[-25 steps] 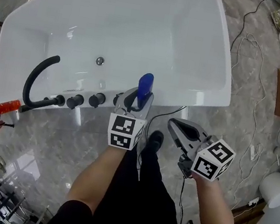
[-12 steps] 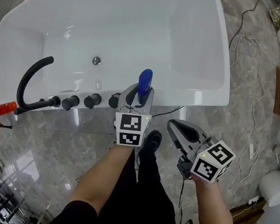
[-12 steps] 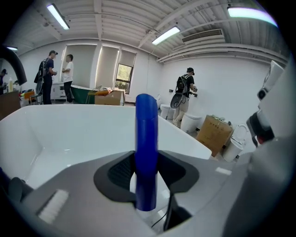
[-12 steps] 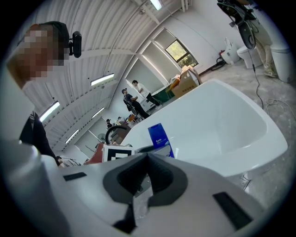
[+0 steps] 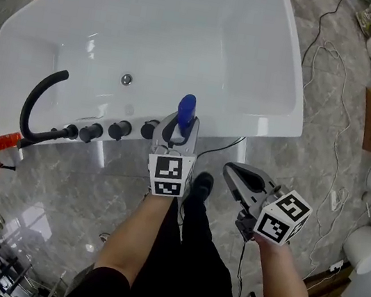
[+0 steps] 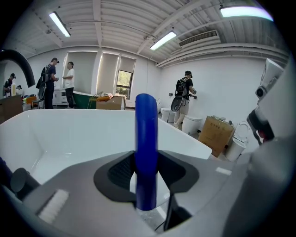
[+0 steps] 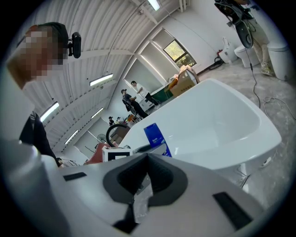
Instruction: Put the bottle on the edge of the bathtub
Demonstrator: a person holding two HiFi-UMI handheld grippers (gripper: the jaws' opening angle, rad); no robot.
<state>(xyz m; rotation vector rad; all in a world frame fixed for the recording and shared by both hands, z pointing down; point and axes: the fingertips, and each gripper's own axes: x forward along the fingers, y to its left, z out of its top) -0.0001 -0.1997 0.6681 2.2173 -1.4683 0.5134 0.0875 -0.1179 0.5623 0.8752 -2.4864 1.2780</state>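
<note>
Left gripper [image 5: 181, 127] clamps the blue bottle [image 5: 186, 108] upright, long axis vertical, above the bathtub [image 5: 268, 128] edge; right gripper [image 5: 233, 171] closed, empty.

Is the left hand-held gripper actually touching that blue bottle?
Touching. The left gripper view shows the left hand-held gripper with both jaws pressed against the blue bottle.

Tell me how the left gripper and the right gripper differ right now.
The left gripper is shut on the blue bottle; the right gripper's jaws are together with nothing between them. The left gripper is at the bathtub's near edge; the right gripper is back over the floor. Both point toward the bathtub.
</note>
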